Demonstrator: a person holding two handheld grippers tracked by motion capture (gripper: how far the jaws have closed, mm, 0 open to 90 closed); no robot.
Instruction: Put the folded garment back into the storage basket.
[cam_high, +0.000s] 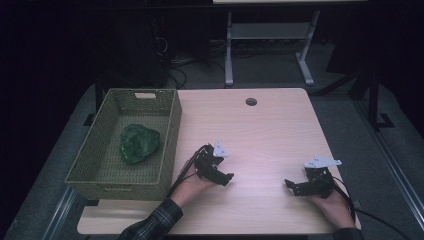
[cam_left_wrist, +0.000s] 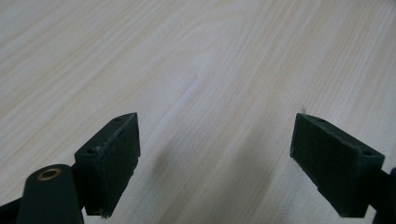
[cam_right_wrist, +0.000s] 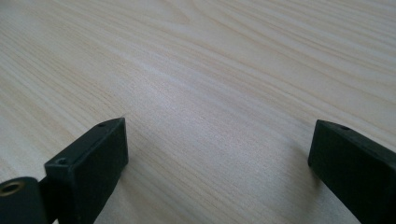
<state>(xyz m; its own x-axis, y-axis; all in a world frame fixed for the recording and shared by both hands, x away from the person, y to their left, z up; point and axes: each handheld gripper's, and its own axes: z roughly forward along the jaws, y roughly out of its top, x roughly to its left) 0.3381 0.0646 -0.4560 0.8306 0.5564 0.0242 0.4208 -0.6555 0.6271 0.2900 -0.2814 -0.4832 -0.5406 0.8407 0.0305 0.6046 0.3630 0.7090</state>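
A pale wooden table (cam_high: 270, 125) carries a woven green basket (cam_high: 112, 172) at its left, with a crumpled green object (cam_high: 139, 143) inside. Near the front edge, the left gripper (cam_high: 227, 177) and right gripper (cam_high: 289, 185) rest apart, jaws spread wide, holding nothing.

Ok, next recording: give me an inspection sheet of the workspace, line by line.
Surface: light wood-grain table, round cable hole near its far edge.
Job's things: green woven basket at the table's left edge, a green crumpled lump lying inside it.
Clutter: nothing seen.
Grippers: left gripper open over bare wood beside the basket; right gripper open over bare wood near the right front corner. Neither holds anything.
Cables: a black cable trails from the right gripper off the front edge; tangled cables on the floor behind.
Surroundings: dark room, grey floor, white table frame beyond.
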